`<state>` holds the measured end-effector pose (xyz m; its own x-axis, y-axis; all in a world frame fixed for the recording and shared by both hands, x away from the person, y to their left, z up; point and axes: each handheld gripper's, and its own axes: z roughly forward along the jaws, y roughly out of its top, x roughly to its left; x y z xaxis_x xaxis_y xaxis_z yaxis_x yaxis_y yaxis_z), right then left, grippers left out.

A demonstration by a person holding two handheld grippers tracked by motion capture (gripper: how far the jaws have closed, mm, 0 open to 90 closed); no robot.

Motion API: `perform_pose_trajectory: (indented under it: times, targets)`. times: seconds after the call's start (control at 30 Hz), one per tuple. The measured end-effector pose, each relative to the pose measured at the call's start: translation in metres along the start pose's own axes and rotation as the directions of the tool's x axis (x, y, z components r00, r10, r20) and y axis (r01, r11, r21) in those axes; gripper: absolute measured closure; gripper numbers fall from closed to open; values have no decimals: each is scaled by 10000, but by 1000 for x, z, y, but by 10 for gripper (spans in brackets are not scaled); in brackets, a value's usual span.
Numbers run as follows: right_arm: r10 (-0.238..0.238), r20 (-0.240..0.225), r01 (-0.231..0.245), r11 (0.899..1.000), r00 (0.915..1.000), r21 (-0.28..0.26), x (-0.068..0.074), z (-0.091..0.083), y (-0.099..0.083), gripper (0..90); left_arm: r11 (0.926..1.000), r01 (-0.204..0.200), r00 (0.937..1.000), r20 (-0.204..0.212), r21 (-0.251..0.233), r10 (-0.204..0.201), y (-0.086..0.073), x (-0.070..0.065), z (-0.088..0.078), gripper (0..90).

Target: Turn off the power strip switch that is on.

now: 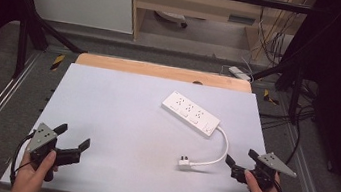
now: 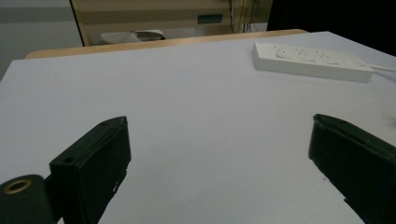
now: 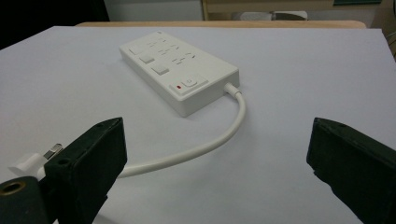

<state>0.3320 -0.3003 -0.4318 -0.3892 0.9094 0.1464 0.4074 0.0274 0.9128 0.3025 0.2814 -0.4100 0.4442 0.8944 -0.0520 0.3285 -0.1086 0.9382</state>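
- Work surface: a white table top [image 1: 119, 119] carries 1 white power strip [image 1: 191, 113] on its far right part, lying flat and set at a slant, sockets facing up.
- Cable routing: a white cord [image 1: 222, 151] leaves the near-right end of the power strip, curves toward the person and ends in a white plug [image 1: 184, 163] lying on the table, its prongs pointing left in the high view.
- Right gripper [image 1: 238, 162]: held just right of the cord's curve, near the plug, with the power strip further off. Both jaws stand wide apart with nothing between them. In the right gripper view the plug [image 3: 35, 161] lies beside the left jaw and the cord [image 3: 205, 144] crosses the gap ahead of the jaws; no contact is visible.
- Left gripper [image 1: 73, 140]: at the near-left of the table, well apart from the power strip. Jaws spread, nothing held; the table between them is bare in the left gripper view.
- Step in hand, as judged: the approach phase. Neither the power strip nor the plug is grasped yet.
- Next move, as judged: the right gripper is the better placed for the plug. It needs to swing left and down, bracket the plug body across its 2 flat sides, then close.
- Caution: the plug lies low on the table, so the jaws must come down close to the surface to catch it. The left gripper may need to steady the power strip.
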Motion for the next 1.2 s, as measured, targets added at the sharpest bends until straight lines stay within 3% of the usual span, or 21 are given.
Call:
perform_pose_trajectory:
  times: [0.23,0.57,0.8,1.2]
  targets:
    - [81,103,-80,9999,9999,-142,-1,-2,1,53,10000,32,10000,47,9,-32,0,-1,0,56]
    - [92,-116,-96,9993,9999,-357,0,-4,5,43,9999,-33,10000,92,98,32,0,-2,1,54]
    - [43,49,-40,9989,10000,-458,0,-5,5,39,9999,-20,10000,81,108,20,-1,-2,1,54]
    - [143,-399,-178,9960,9991,-880,11,-9,13,39,9998,-43,10000,87,217,41,-2,-1,2,54]
